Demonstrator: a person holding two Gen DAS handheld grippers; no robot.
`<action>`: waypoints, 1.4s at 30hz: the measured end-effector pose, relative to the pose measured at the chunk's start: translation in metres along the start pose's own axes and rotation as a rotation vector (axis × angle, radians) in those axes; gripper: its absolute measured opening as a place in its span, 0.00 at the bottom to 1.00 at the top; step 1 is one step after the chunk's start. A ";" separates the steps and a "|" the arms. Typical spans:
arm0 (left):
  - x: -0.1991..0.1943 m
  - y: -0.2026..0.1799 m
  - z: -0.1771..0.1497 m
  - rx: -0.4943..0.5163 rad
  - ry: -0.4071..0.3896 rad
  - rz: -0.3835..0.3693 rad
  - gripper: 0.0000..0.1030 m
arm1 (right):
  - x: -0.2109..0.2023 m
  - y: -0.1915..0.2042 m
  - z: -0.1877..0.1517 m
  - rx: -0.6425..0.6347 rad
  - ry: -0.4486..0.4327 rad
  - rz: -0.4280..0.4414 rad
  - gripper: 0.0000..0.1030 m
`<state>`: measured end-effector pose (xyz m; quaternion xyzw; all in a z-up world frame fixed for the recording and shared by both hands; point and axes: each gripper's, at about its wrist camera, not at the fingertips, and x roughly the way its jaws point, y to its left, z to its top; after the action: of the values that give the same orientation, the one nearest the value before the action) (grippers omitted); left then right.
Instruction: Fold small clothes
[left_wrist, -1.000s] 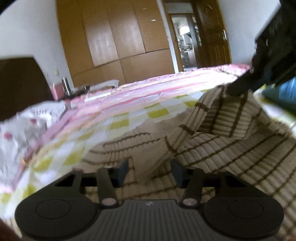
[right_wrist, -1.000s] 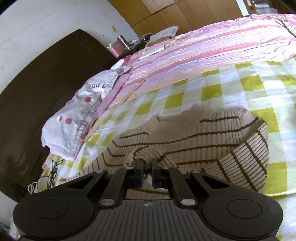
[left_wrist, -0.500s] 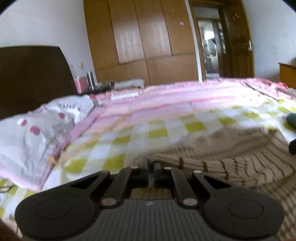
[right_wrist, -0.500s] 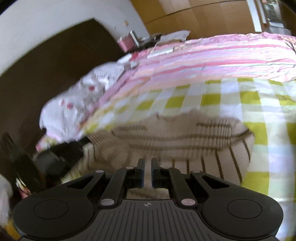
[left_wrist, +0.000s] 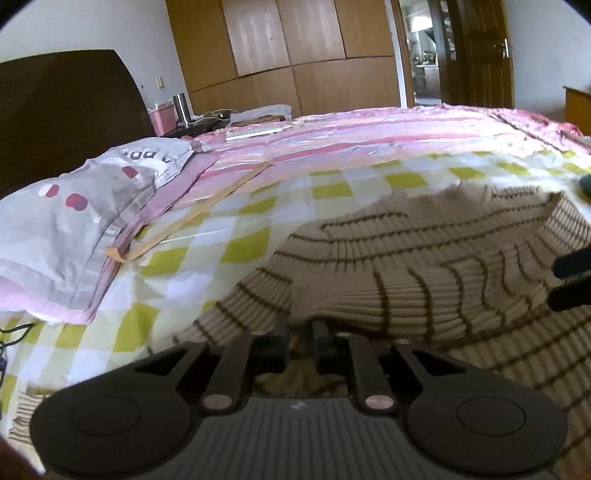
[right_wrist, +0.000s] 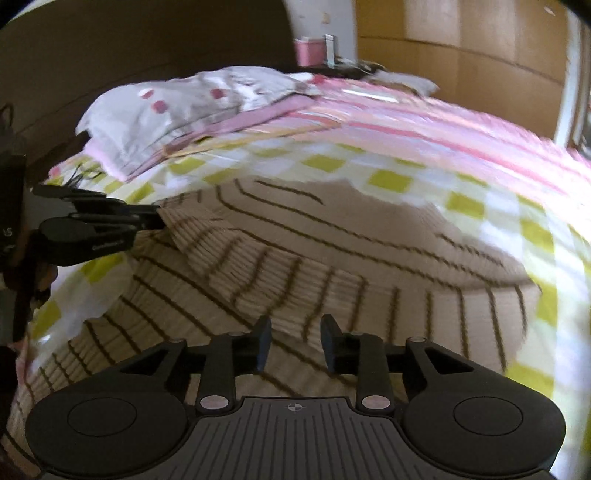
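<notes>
A beige ribbed sweater with thin brown stripes (left_wrist: 424, 258) lies on the checked bedsheet, one sleeve folded across its body. My left gripper (left_wrist: 301, 332) is shut on the sleeve's cuff edge, low over the sweater. In the right wrist view the left gripper (right_wrist: 155, 218) pinches that fold at the left. My right gripper (right_wrist: 295, 339) is open and empty just above the sweater (right_wrist: 332, 251). Its fingers (left_wrist: 569, 280) show at the right edge of the left wrist view.
A grey pillow with red spots (left_wrist: 74, 206) lies at the bed's left by the dark headboard (left_wrist: 66, 110). A pink striped quilt (left_wrist: 369, 144) covers the far bed. A wardrobe (left_wrist: 295, 55) and an open doorway (left_wrist: 424, 55) stand behind.
My right gripper let go of the sleeve and opened, drawing back to the right. My left gripper shut on the sleeve's cuff and holds it over the sweater's body.
</notes>
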<state>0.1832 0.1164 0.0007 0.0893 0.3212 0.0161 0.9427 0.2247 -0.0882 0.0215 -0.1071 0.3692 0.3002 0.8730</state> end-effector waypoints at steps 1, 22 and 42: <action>-0.002 0.001 -0.003 -0.002 -0.004 0.007 0.28 | 0.005 0.004 0.001 -0.028 0.004 0.004 0.30; -0.007 -0.005 0.003 -0.105 -0.108 0.015 0.30 | -0.005 -0.036 -0.005 0.120 0.063 0.004 0.30; -0.006 0.019 -0.022 -0.217 -0.004 0.102 0.32 | -0.008 -0.076 -0.031 0.285 0.040 -0.217 0.31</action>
<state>0.1655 0.1376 -0.0095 0.0030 0.3105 0.0985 0.9455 0.2483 -0.1643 0.0029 -0.0276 0.4118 0.1467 0.8990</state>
